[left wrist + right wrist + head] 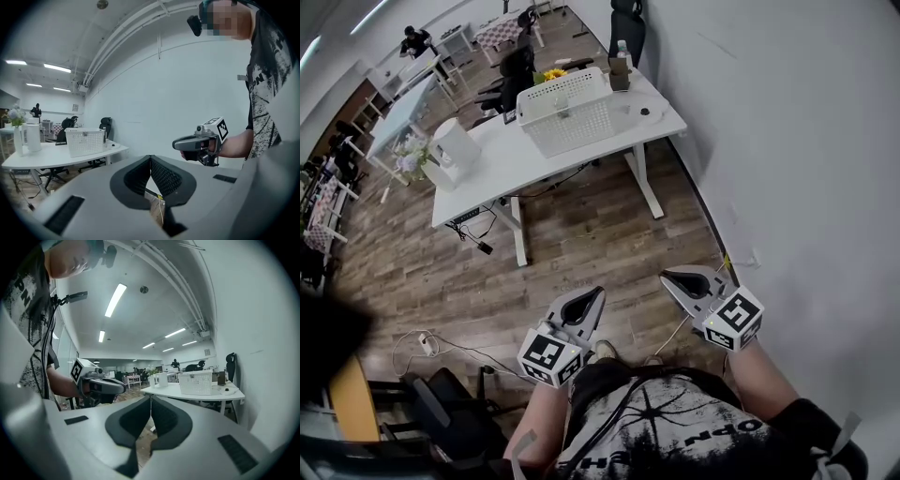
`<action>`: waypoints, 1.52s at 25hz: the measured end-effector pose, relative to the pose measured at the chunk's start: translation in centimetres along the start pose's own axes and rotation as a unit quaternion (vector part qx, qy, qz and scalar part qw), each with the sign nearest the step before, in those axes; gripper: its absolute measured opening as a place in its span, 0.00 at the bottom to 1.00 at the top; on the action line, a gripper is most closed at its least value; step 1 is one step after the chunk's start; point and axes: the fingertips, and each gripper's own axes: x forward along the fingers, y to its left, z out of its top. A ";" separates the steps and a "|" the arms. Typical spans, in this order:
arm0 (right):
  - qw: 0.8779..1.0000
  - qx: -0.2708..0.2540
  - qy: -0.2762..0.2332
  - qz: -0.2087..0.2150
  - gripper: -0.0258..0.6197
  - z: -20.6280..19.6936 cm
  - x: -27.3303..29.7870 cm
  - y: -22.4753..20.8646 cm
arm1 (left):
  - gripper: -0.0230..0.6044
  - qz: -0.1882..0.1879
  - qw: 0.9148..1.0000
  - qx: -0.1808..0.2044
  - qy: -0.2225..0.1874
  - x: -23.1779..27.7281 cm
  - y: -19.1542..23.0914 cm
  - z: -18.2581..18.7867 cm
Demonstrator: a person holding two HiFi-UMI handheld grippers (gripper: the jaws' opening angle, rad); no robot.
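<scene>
left claw (584, 302) pressed together, nothing in it, up over the wood floor (581, 239). right claw (680, 281) just beside it, also closed up and empty. white basket (567, 112) sits on the desk (502, 159), well ahead.

The person wears a short-sleeved T-shirt (675, 427), pale grey with a black splashed print and black lettering, and its right sleeve (797, 422) is black. A thin black cable (617, 408) runs down the front of it, and a small black camera (193, 24) is worn on the head. The left gripper (596, 294) and right gripper (667, 278) look alike: smooth light-grey shells tapering to a point, black ribbed pads inside the jaws, dark slots on top, and at the near end a white cube (548, 356) printed with black square markers.
</scene>
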 end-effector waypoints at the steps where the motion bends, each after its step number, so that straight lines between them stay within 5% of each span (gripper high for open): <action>1: 1.000 -0.001 -0.001 0.001 0.08 0.1 0.1 0.1 | 0.05 0.001 1.000 0.000 0.001 0.0 0.0 -0.1; 19: 1.000 -0.011 0.001 -0.004 0.08 0.2 4.6 -1.0 | 0.05 -0.001 1.000 -0.014 -0.004 1.2 5.3 -0.4; 38: 0.998 -0.025 0.005 -0.060 0.08 4.1 21.0 -5.9 | 0.05 -0.052 0.999 -0.011 -0.008 3.4 23.9 0.7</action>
